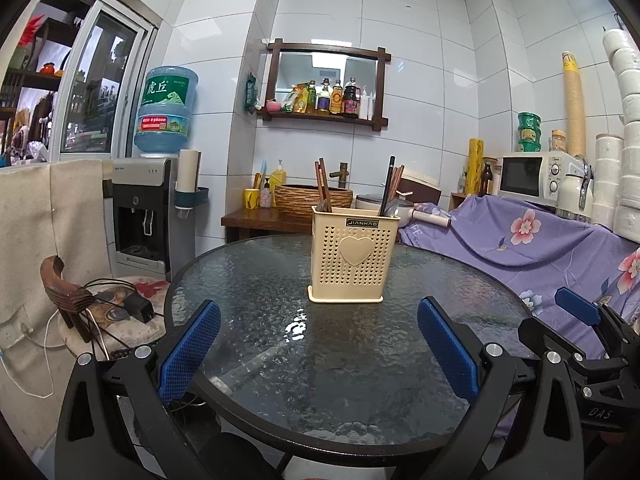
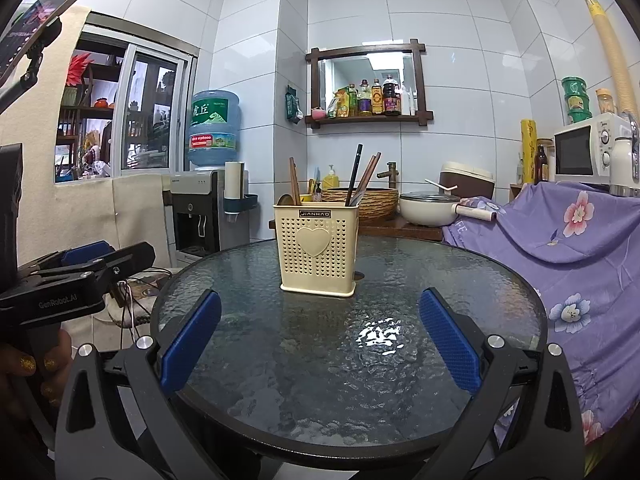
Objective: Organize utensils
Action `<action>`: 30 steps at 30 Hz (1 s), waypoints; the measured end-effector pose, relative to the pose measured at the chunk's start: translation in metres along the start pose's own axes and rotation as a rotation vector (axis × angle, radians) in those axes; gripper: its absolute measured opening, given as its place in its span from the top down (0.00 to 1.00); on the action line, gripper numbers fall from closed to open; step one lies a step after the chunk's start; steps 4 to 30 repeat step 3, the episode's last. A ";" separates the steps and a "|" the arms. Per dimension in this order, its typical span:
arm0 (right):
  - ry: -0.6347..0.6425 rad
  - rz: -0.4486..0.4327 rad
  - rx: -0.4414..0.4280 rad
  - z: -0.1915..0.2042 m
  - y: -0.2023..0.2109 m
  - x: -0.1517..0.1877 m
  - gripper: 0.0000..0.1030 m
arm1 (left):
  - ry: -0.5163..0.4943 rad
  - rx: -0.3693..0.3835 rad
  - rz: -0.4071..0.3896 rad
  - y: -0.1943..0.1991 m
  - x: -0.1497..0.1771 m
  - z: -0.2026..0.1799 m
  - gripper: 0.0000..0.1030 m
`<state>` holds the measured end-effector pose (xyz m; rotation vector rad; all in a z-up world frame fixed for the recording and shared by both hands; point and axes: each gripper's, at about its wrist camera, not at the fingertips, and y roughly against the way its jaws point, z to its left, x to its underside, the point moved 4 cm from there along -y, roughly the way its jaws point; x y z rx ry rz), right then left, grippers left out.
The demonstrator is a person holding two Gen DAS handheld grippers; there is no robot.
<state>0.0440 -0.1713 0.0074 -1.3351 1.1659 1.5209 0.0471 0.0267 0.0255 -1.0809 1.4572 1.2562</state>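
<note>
A cream perforated utensil holder (image 1: 352, 256) with a heart on its front stands upright on the round glass table (image 1: 248, 280). Chopsticks (image 1: 322, 184) and a spoon stick out of its left side; a black chopstick and brown ones (image 1: 390, 186) out of its right. My left gripper (image 1: 318, 344) is open and empty, over the table's near half, short of the holder. In the right wrist view the holder (image 2: 318, 250) stands ahead, and my right gripper (image 2: 320, 338) is open and empty before it. The left gripper shows at that view's left edge (image 2: 86, 260).
A purple floral cloth (image 1: 540, 248) covers furniture right of the table. A stool with cables (image 1: 116, 304) stands at the left. A water dispenser (image 1: 144, 208), a wooden counter with a basket and a pot (image 2: 424, 206), and a microwave (image 1: 532, 176) lie behind.
</note>
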 end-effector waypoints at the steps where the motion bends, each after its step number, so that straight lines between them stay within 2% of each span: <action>1: 0.000 0.000 -0.001 0.000 0.000 0.000 0.05 | -0.001 0.000 0.001 0.000 0.000 0.000 0.06; 30: 0.000 0.000 0.000 0.000 0.001 0.000 0.05 | 0.002 0.000 0.007 0.000 0.000 0.000 0.06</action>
